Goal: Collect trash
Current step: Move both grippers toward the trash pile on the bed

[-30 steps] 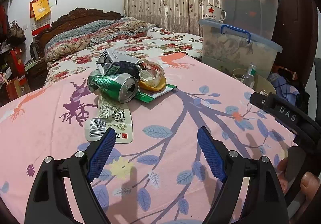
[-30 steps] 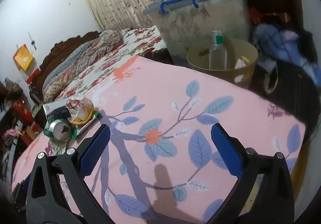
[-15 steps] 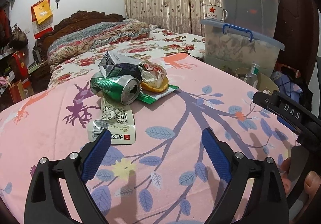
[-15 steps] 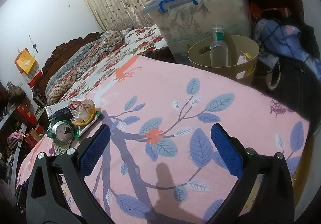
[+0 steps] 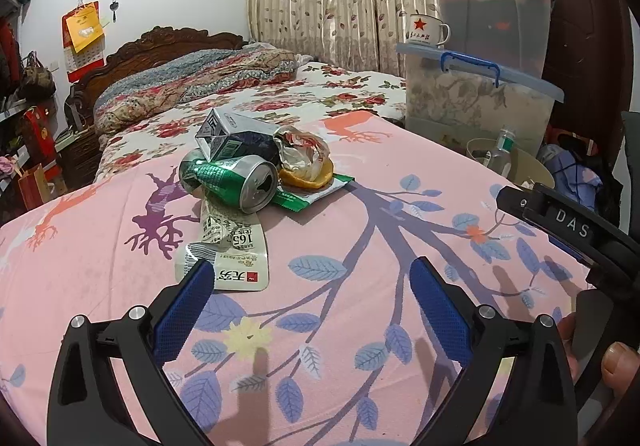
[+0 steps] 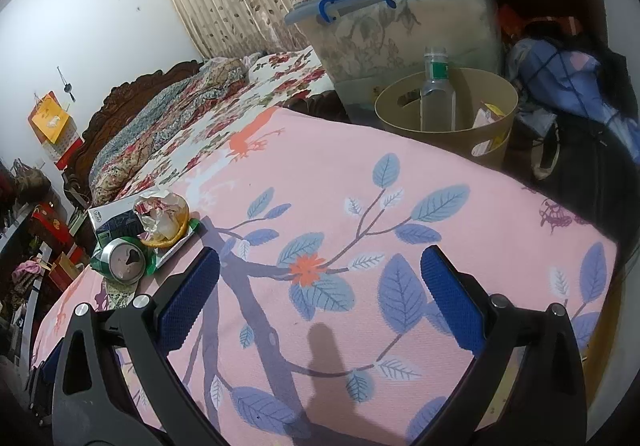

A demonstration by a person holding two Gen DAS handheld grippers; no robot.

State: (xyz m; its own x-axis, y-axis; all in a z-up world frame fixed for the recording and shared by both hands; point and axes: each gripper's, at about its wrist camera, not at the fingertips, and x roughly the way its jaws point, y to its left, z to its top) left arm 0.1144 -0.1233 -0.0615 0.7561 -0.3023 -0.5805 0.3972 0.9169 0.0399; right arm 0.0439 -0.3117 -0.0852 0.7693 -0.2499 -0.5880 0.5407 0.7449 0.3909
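A pile of trash lies on the pink leaf-print sheet (image 5: 360, 246): a crushed green can (image 5: 232, 182) on its side, a grey carton (image 5: 232, 138) behind it, a crumpled wrapper (image 5: 304, 158) on a green packet (image 5: 316, 194), and a flat white pouch (image 5: 228, 250) in front. My left gripper (image 5: 312, 282) is open and empty, its left pad just at the pouch's near edge. My right gripper (image 6: 320, 270) is open and empty, to the right of the pile; the can (image 6: 122, 258) and wrapper (image 6: 162, 216) show at its left. A tan bin (image 6: 448, 114) holding a clear bottle (image 6: 438, 94) stands beyond the sheet's far edge.
Stacked plastic storage boxes (image 5: 476, 90) with an enamel mug (image 5: 426, 30) on top stand behind the bin. A floral bed (image 5: 248, 86) with a wooden headboard lies beyond the sheet. Dark bags and clothes (image 6: 568, 106) sit at the right.
My left gripper has edged forward toward the pile, its left pad now at the white pouch. My right gripper has drawn slightly back and turned, so the bin shows fuller.
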